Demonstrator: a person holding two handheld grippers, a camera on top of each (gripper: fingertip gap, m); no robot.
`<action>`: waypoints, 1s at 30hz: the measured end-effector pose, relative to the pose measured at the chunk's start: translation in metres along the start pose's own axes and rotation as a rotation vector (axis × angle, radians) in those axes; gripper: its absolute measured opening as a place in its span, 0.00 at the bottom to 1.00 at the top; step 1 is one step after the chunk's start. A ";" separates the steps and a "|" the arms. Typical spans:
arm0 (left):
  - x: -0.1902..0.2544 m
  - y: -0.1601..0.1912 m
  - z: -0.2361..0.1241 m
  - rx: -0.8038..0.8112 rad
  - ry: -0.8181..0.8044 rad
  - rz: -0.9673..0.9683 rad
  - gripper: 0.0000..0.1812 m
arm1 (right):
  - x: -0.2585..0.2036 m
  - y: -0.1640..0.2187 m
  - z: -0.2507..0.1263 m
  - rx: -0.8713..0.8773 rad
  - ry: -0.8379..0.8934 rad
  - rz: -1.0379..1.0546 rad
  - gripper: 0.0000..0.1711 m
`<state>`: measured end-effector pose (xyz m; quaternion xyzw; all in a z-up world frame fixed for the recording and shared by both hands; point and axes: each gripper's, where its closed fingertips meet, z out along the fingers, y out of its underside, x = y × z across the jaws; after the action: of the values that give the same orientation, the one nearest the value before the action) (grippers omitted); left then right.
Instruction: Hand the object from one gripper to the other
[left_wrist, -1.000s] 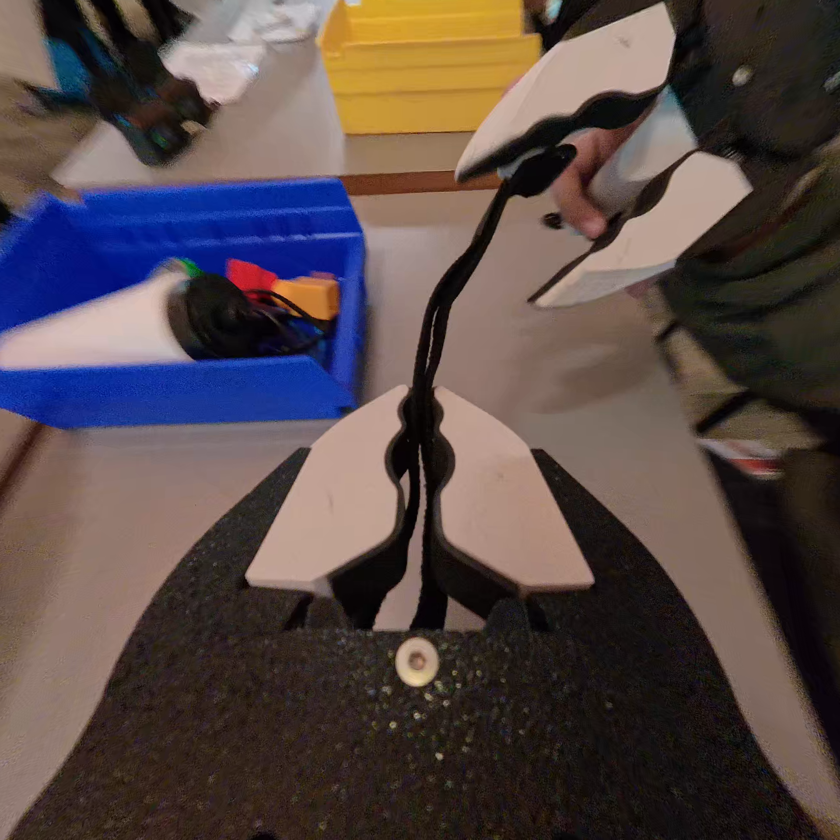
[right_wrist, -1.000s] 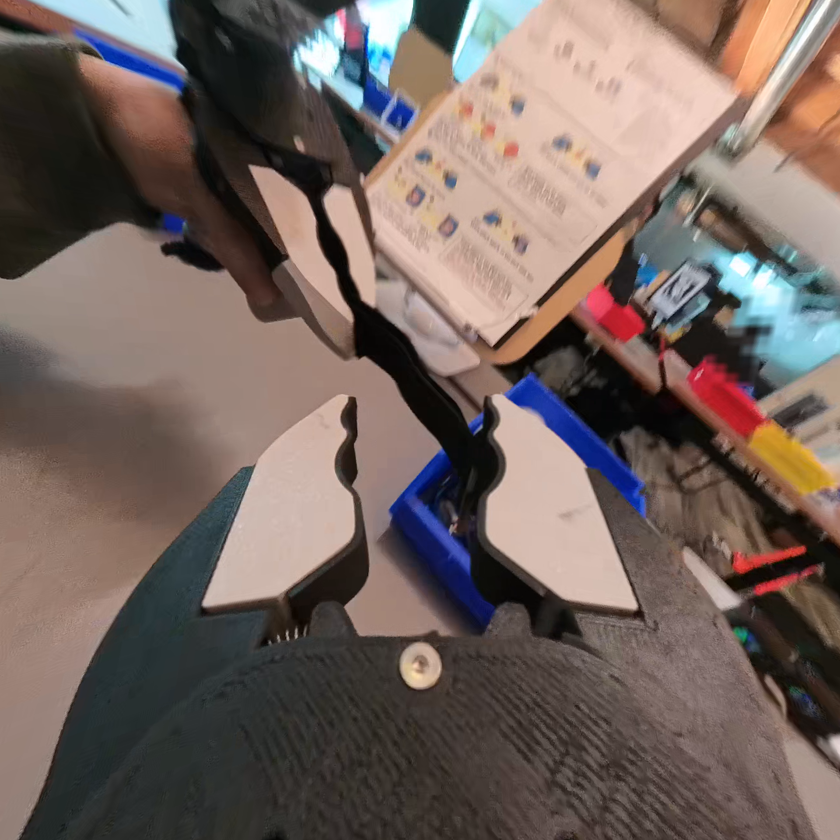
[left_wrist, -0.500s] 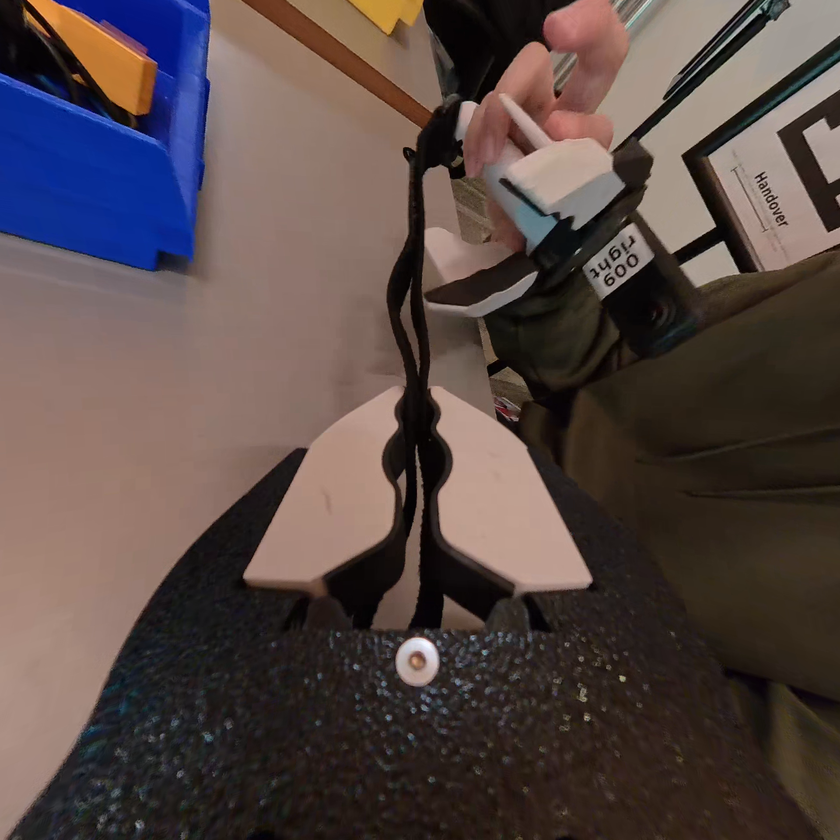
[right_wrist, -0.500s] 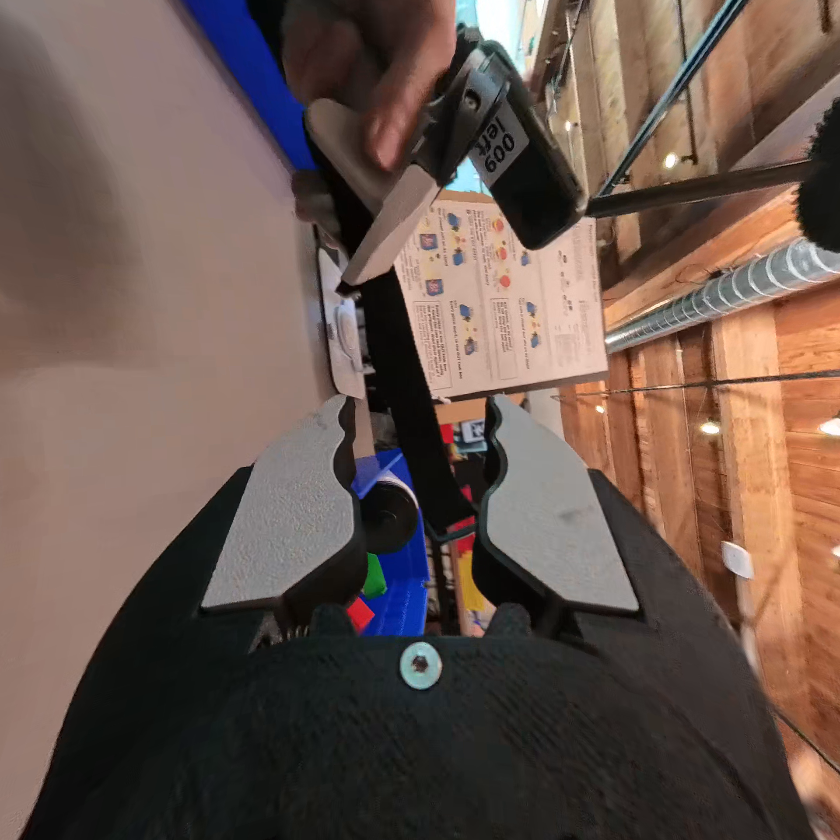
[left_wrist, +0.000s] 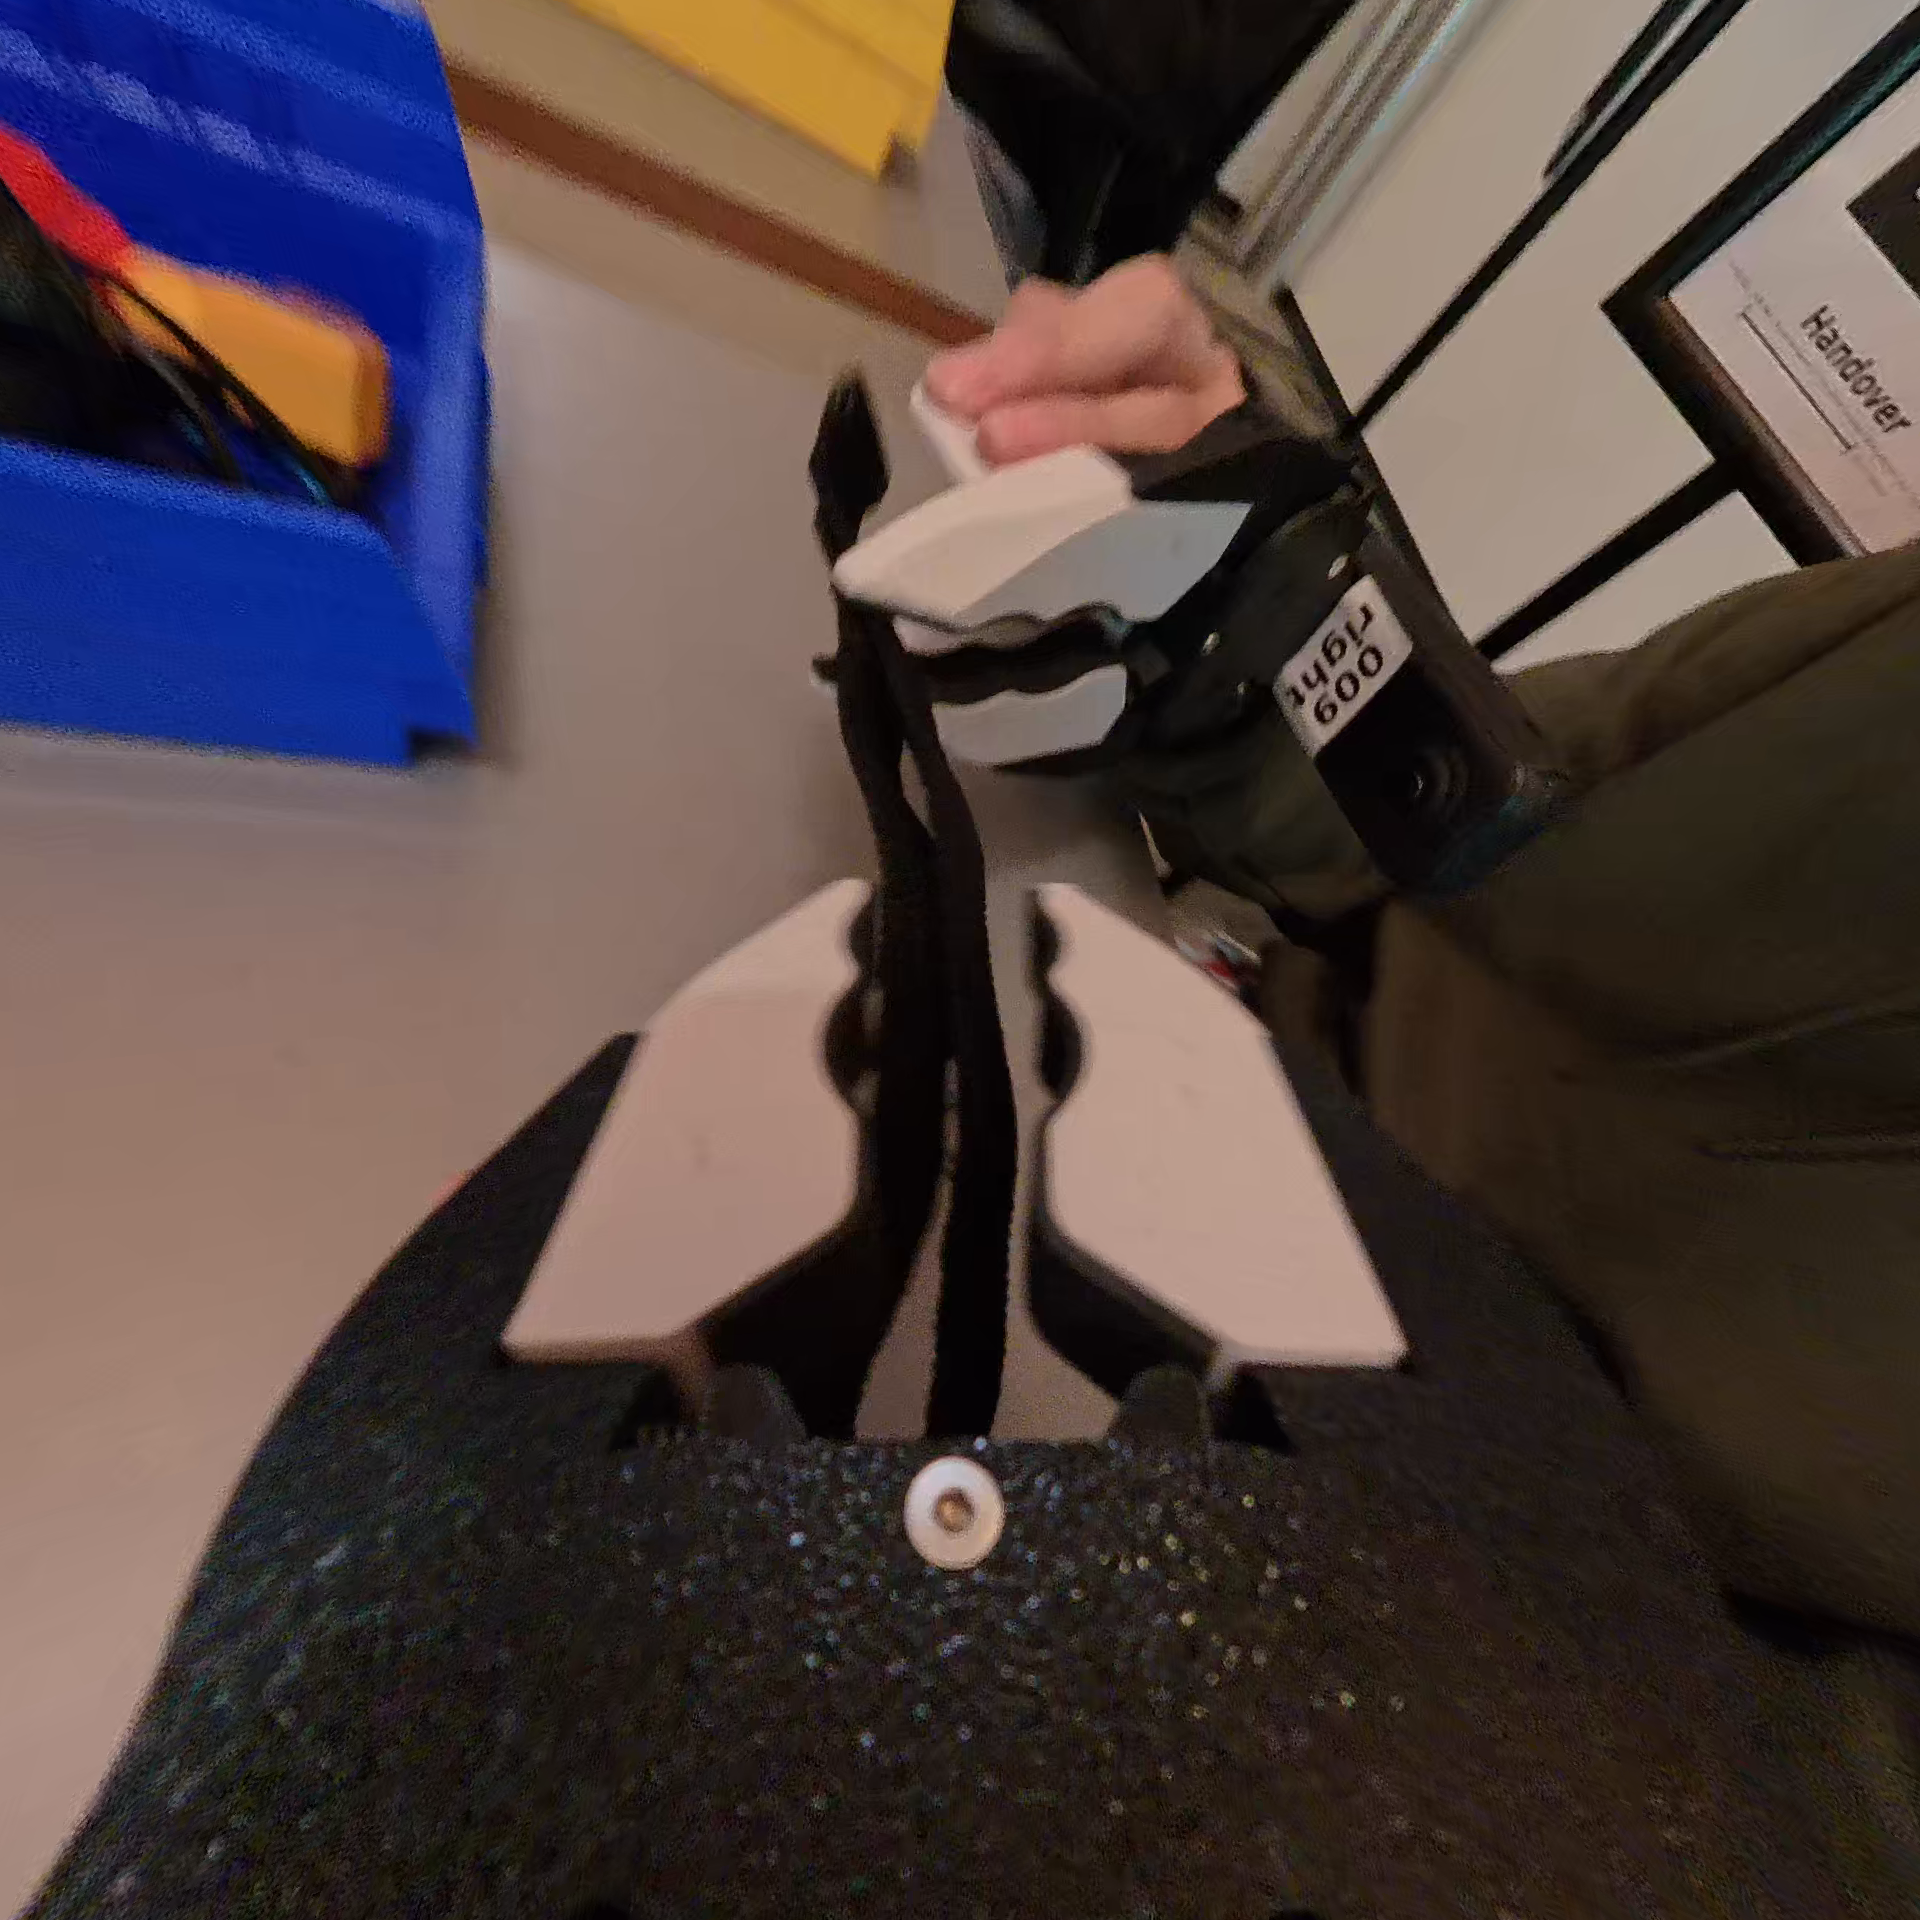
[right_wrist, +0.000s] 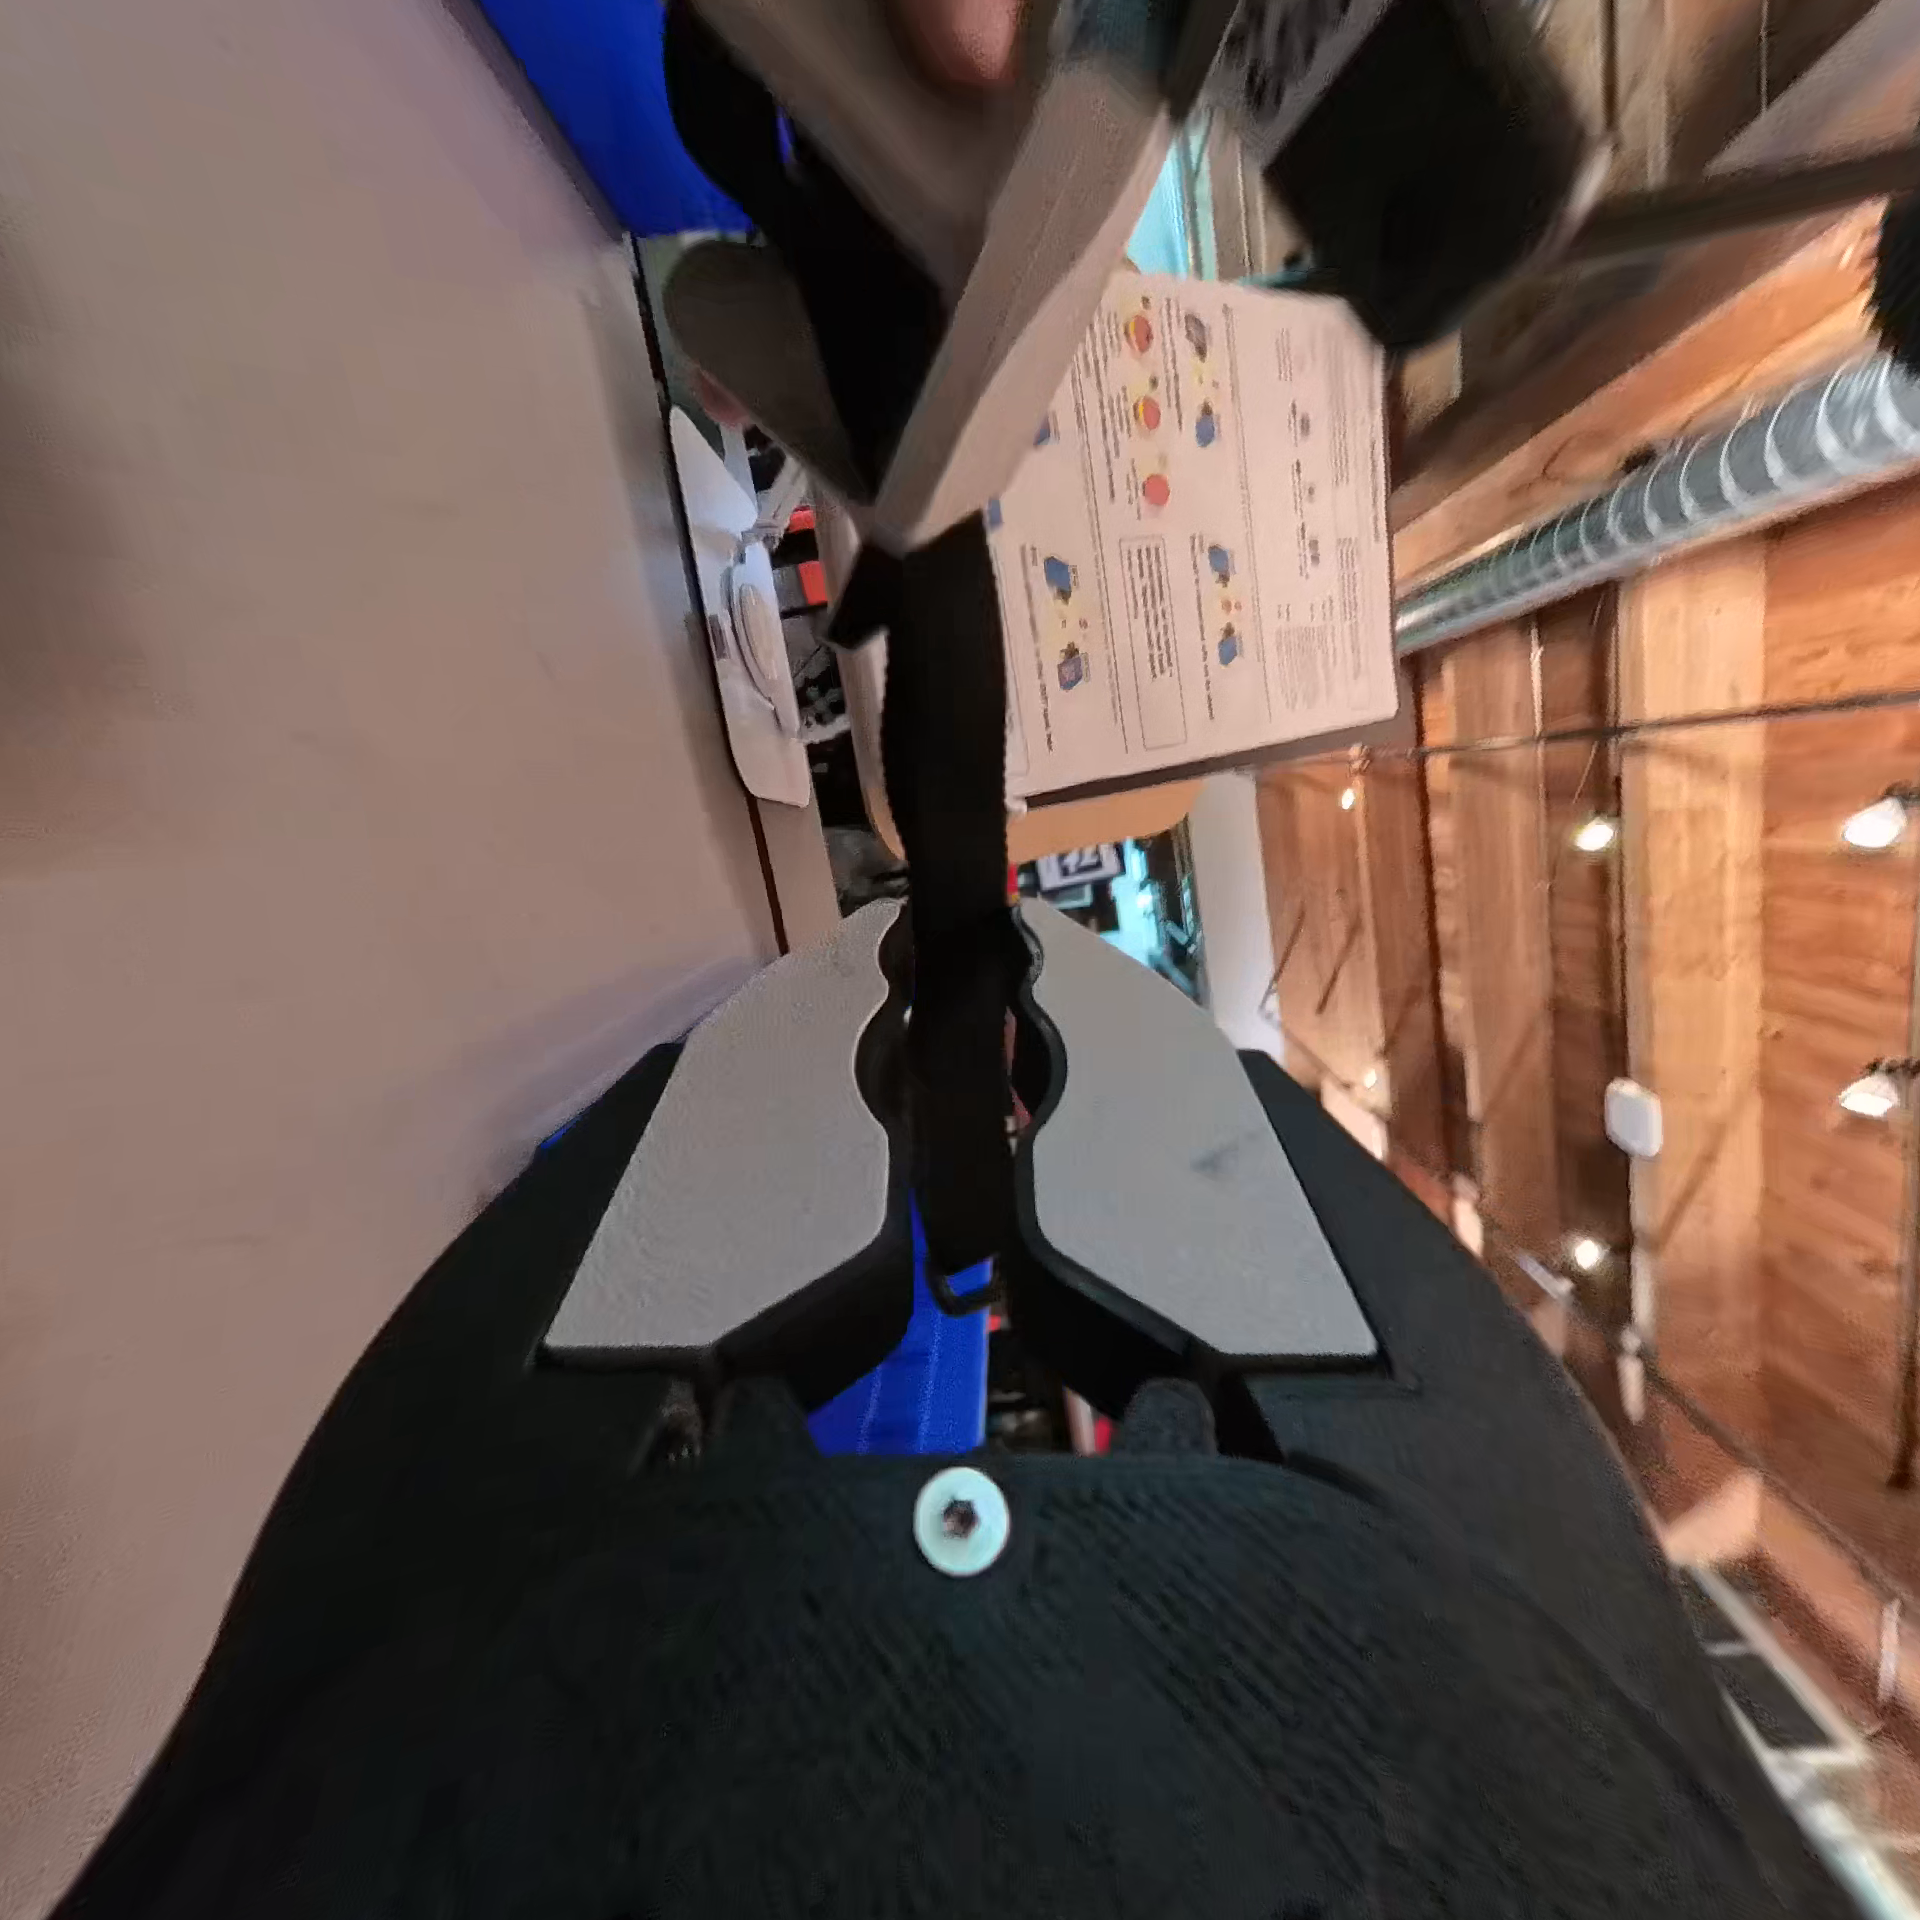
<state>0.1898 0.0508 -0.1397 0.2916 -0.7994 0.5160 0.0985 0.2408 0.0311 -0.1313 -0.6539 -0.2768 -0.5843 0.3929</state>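
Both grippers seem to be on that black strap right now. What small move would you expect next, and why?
Probably the left gripper backs away. Its fingers stand apart around the black strap, while the right gripper is shut on it, so the strap looks already passed over.

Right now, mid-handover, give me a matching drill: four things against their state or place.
Things:
1. left gripper
2. right gripper
3. black strap
4. blue bin

States or places:
A. runs between both grippers
B. jaws parted, gap beside the strap
C. on the table, at the left of the left wrist view
D. jaws closed on the strap

Pairs: 1-B, 2-D, 3-A, 4-C
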 end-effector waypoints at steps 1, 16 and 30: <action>0.000 -0.010 -0.003 0.055 -0.032 0.048 0.28 | 0.002 0.006 0.000 -0.021 0.002 0.042 0.09; 0.013 -0.043 -0.043 0.340 -0.246 0.596 0.36 | 0.040 0.013 -0.013 0.268 -0.167 1.312 0.03; 0.027 -0.060 -0.024 0.484 -0.154 0.675 0.33 | 0.032 -0.037 -0.025 0.560 -0.634 1.752 0.03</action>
<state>0.1985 0.0436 -0.0703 0.0659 -0.7109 0.6687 -0.2076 0.2019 0.0274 -0.0923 -0.6379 0.0860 0.2054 0.7373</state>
